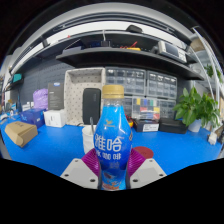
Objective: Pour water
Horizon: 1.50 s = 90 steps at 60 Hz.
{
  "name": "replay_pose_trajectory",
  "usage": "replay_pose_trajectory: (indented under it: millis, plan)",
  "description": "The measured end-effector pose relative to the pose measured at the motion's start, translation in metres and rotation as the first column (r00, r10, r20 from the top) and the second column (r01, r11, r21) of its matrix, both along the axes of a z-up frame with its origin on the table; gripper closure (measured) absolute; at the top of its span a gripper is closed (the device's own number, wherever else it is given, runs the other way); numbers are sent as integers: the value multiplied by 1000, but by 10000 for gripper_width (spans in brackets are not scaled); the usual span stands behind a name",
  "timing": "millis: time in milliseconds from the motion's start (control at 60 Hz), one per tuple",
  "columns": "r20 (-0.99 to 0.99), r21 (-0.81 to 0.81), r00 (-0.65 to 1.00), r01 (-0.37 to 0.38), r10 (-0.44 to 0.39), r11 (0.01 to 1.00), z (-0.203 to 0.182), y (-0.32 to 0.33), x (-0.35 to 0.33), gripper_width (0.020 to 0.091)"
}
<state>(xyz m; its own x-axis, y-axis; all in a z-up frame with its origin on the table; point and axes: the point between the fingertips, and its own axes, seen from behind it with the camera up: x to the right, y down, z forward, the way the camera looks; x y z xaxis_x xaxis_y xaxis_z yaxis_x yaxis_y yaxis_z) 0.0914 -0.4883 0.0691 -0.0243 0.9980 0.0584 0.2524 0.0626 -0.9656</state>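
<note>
Gripper [113,172] fingers sit to either side of a blue-labelled water bottle [112,140], the pink pads [92,163] pressed against its lower body with no gap showing on either side, so the tool looks closed on the bottle and is carrying it upright. The bottle fills the space between and just ahead of the fingers; its label bears white characters and it is topped with a yellowish cap [114,92], which looks to be on. If so, I judge the pour itself has not begun. Just behind the bottle, partly hidden by it, stands a pale cup-like container [89,136] on the blue table [50,150], the likely target, though too little of it shows to be sure. Further off to one side lies a tan box [20,133], with a purple item [40,99] and a white box [55,118] beyond it. A potted plant [197,108] stands at the far side, and shelving [150,85] lines the back of the room. The risks I see: the grip is low on a tall bottle, so tilting could let it swing or slip between the pads; squeezing a soft bottle may spurt water once open; and with the cup hidden behind the bottle, the stream could miss its mouth.
</note>
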Motion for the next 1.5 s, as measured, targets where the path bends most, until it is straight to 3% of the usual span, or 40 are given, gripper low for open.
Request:
replay_pose_trajectory:
  millis: [133,283,400,500,667,850,1000,1183,1267,1367,1433,1500]
  plan:
    - [33,63,999,-20,18,998,1,-4,-2,790]
    - [62,262,998,-47,32,964,20,16,-16,788]
    - [150,463,989,-83,14,883,21,52,-36,790]
    - [231,601,973,-167,30,782,17,74,-59,789]
    - [324,825,946,-297,29,481,29,94,-94,789]
    - [349,928,936,-353,54,121,44,90,-123,790]
    - [357,922,931,-340,70,-184,49,78,-137,770]
    - [337,860,939,-274,76,-430,61,68,-152,770]
    - [331,855,939,-256,93,-451,64,63,-154,768]
    - [327,885,939,-265,106,-384,66,63,-152,769]
    - [312,921,942,-268,121,-282,67,65,-148,768]
    - [306,951,941,-295,142,-92,65,69,-142,766]
